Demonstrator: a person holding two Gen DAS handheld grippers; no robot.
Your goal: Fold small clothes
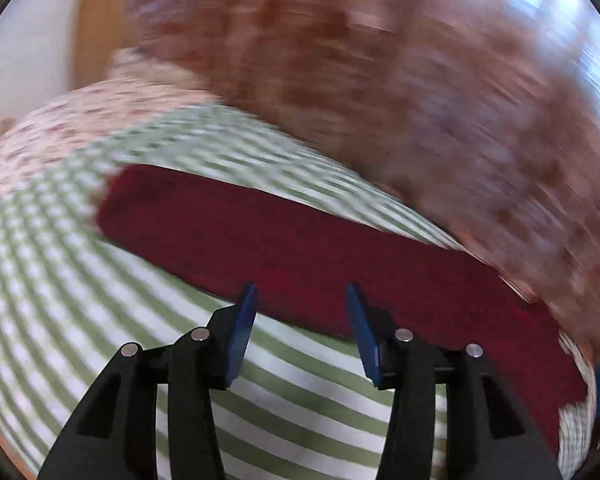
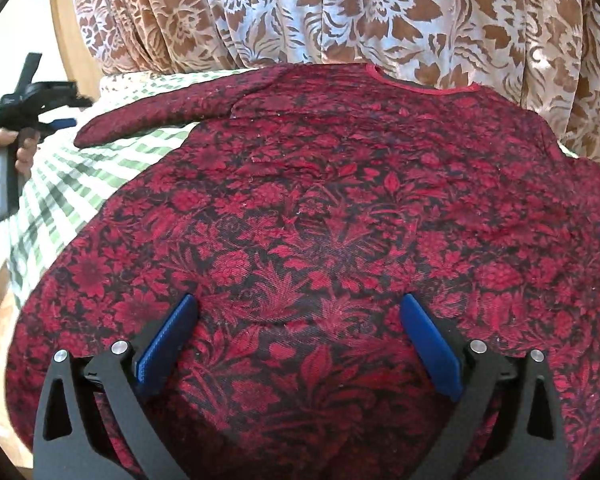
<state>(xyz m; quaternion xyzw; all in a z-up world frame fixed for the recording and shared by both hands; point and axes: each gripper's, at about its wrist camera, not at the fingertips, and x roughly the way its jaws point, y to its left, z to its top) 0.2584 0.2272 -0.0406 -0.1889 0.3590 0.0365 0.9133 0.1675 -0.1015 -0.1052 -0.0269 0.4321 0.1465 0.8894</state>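
Right wrist view: right gripper point(image 2: 298, 322) fingers wide apart over the red garment point(image 2: 340, 200) (left gripper point(image 1: 302, 300) fingers apart, empty).

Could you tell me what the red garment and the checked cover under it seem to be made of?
The red garment looks like woven cloth, matte, with a floral pattern and fine twill lines. The checked cover looks like thin woven cotton, matte, green-and-white, though its fibre is uncertain.

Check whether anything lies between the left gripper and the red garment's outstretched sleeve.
Nothing visible does. The left gripper has open, empty jaws, and ahead of it lies only bare green checked cloth, then the sleeve of the red garment. The left view is motion-blurred.
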